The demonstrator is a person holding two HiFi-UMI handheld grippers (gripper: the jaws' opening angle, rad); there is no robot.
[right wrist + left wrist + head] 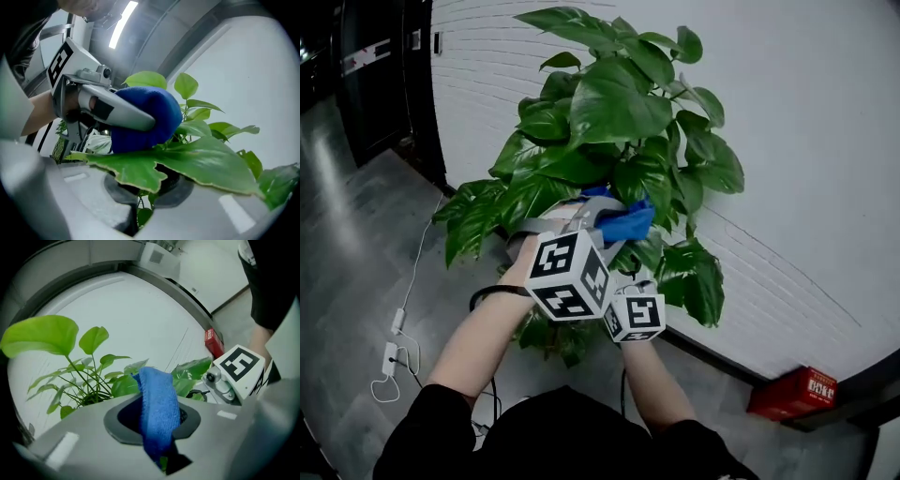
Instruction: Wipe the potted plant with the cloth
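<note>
The potted plant stands against a white brick wall, with broad green leaves. My left gripper is shut on a blue cloth and presses it among the middle leaves. In the left gripper view the cloth hangs folded between the jaws of that gripper. My right gripper is shut on a large leaf, which lies flat across its tips. The cloth rests on top of that leaf. In the head view only the right gripper's marker cube shows; its jaws are hidden under foliage.
A red box lies at the foot of the wall on the right. A white cable with an adapter trails over the grey floor at left. A dark door stands at the far left.
</note>
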